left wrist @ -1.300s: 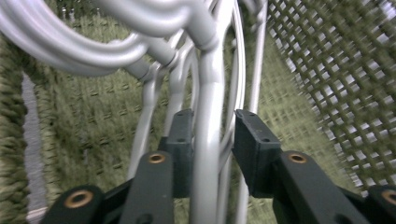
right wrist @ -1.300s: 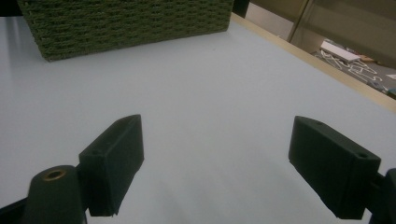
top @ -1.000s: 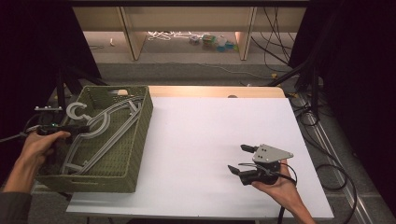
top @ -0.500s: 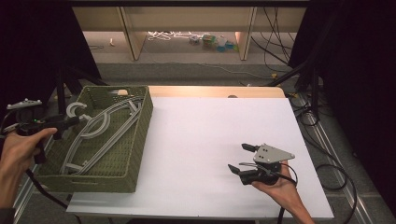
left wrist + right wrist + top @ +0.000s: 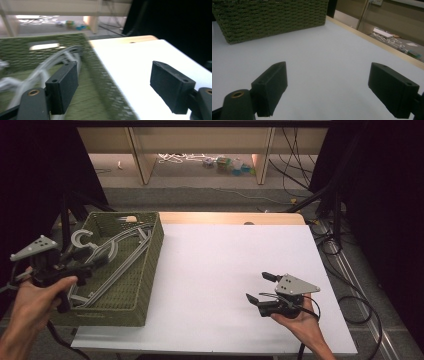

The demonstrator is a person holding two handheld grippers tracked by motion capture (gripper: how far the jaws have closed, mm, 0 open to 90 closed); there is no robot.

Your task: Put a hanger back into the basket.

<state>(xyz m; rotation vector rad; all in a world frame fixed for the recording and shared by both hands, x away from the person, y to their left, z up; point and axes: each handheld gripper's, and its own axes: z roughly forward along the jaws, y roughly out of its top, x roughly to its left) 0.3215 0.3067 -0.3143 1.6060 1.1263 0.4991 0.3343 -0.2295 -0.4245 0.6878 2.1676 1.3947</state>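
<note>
My left tool (image 5: 82, 265) hung over the near left part of the green basket (image 5: 150, 270), its jaws having just been opening, now wide with nothing between them. The grey hangers (image 5: 112, 257) lay inside the basket. My right tool (image 5: 260, 287) sat spread and empty over the white table (image 5: 225, 260).

I'm working a lab bench: black curtains (image 5: 385, 220), tripod legs (image 5: 332, 215), floor cables (image 5: 345, 270), white table (image 5: 235, 265), bare plywood shelving (image 5: 200, 140).
</note>
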